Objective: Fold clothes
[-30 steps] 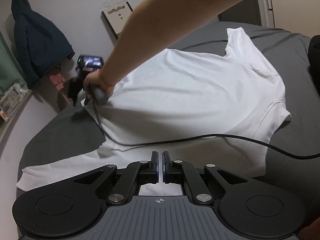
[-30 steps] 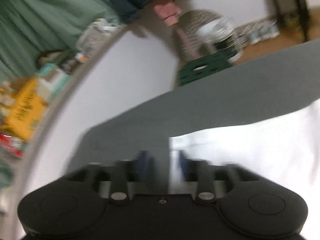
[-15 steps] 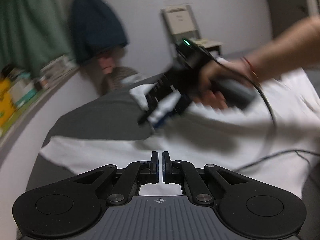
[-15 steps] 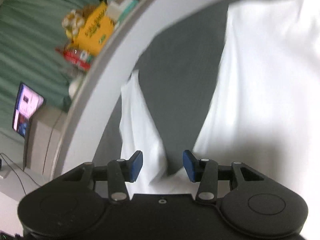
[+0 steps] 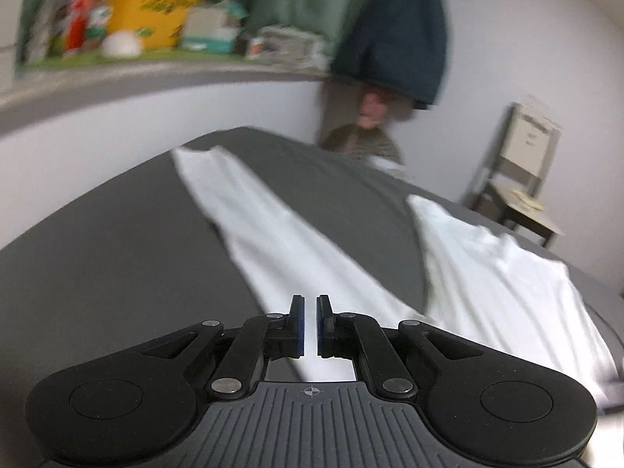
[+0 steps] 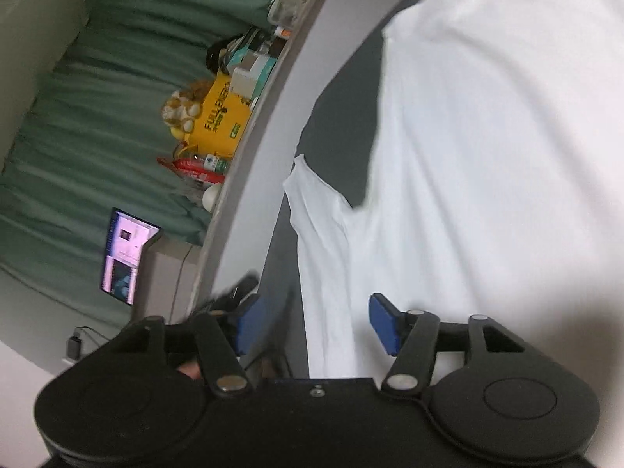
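White cloth shirt (image 5: 296, 245) — soft, creased — on matt grey bedsheet (image 5: 117, 257).

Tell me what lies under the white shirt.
The white shirt lies spread on a dark grey bed sheet, visible all around it. Whatever sits beneath the cloth itself is covered.

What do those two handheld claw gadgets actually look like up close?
Both are matte black. The left claw has a ribbed grey top with a small crosshair mark, two round side discs, silver pivot bolts and slim fingers lined in blue. The right claw has the same black linkage and silver bolts, with chunkier blue pads.
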`<state>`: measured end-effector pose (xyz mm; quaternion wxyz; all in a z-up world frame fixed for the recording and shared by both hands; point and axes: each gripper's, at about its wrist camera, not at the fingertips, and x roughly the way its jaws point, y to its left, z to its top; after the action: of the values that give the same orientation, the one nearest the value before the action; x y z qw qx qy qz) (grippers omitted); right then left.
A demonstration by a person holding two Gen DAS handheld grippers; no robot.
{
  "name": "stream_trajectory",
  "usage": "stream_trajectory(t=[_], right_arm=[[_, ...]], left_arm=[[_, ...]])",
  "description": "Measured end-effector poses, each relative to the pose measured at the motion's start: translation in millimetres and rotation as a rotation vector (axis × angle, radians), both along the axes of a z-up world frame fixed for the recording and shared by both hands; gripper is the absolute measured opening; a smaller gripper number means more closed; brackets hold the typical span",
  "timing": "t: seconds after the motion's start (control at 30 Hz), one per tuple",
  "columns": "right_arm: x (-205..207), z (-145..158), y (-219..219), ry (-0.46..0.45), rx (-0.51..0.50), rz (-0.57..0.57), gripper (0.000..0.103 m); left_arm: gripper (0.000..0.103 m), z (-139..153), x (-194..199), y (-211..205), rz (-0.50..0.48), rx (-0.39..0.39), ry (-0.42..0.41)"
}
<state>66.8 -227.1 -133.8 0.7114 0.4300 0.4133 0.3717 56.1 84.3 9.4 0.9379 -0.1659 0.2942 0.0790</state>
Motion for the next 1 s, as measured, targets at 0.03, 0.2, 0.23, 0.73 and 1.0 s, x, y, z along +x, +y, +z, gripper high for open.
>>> stream_trajectory(t=[0.03, 0.2, 0.23, 0.73, 1.0], right_arm=[[-9.7, -4.2, -6.1, 0.001, 0.006, -0.005, 0.063], [-31.9, -17.7, -3.3, 0.02, -0.021, 0.065, 0.064], [-35.8, -18.8, -3.5, 0.024, -0.012, 0.077, 0.064], [-31.8, -29.9, 5.5, 0.078, 0.076, 0.17, 0.07], [-31.6, -39.0, 4.9, 0.109, 0.105, 0.185, 0.07]], left_arm=[[0.003, -3.2, 5.1, 7.6, 0.025, -0.026, 0.008], [0.003, 7.9, 35.9, 43.7, 0.157, -0.198, 0.097], [0.003, 10.1, 44.6, 46.1, 0.174, -0.203, 0.125], [0.003, -75.3, 161.8, 139.8, 0.488, -0.277, 0.027], [0.003, -106.7, 183.3, 156.1, 0.489, -0.345, -0.035]])
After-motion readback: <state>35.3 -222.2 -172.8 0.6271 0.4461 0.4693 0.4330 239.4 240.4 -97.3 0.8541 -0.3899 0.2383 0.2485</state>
